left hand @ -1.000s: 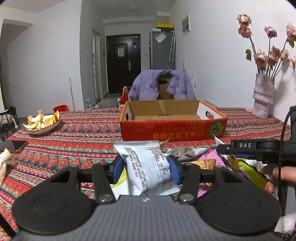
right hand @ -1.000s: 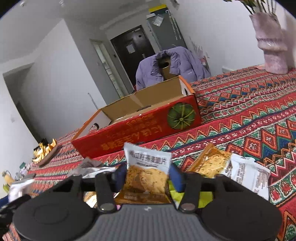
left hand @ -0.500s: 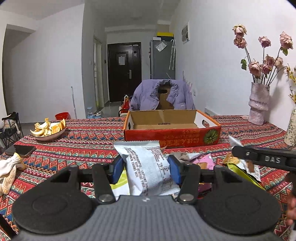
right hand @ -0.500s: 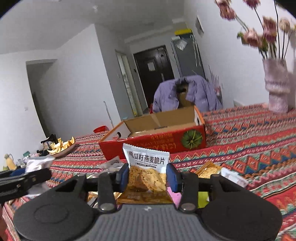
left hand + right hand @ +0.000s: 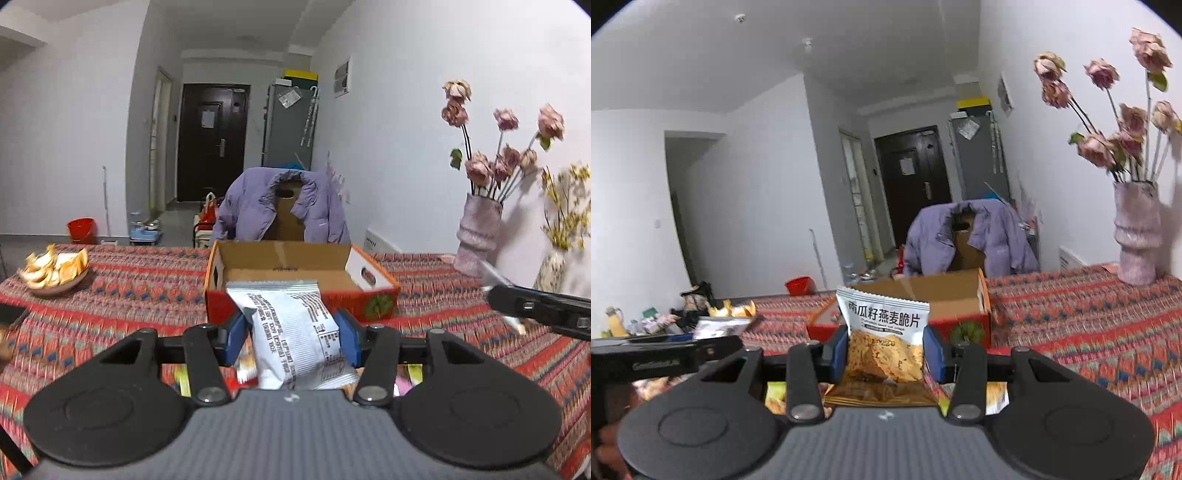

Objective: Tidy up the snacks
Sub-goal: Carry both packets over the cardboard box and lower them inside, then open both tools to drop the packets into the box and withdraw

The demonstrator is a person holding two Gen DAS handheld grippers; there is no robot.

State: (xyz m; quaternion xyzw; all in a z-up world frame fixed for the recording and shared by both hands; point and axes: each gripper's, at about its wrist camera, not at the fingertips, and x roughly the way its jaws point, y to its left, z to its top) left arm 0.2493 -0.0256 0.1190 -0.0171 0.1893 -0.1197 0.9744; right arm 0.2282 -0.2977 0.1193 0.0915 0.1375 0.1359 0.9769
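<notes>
My left gripper [image 5: 291, 341] is shut on a white snack packet [image 5: 291, 332] with its printed back facing me, held above the table in front of the open red cardboard box [image 5: 299, 291]. My right gripper [image 5: 884, 350] is shut on an oat crisp packet [image 5: 884, 339], white on top and orange below, held up just short of the same box [image 5: 960, 310]. The box looks empty inside. More snack packets [image 5: 775, 398] lie on the table below the grippers. The right gripper also shows at the right edge of the left wrist view [image 5: 535, 306].
A patterned red tablecloth [image 5: 129, 288] covers the table. A bowl of orange peel [image 5: 55, 269] stands at the left. A vase of dried roses [image 5: 476, 236] and a second vase [image 5: 554, 266] stand by the right wall. A chair with a purple jacket [image 5: 280, 206] is behind the box.
Both grippers have lifted their packets off the pile and moved closer to the box. The view now looks down into the box from higher up.
</notes>
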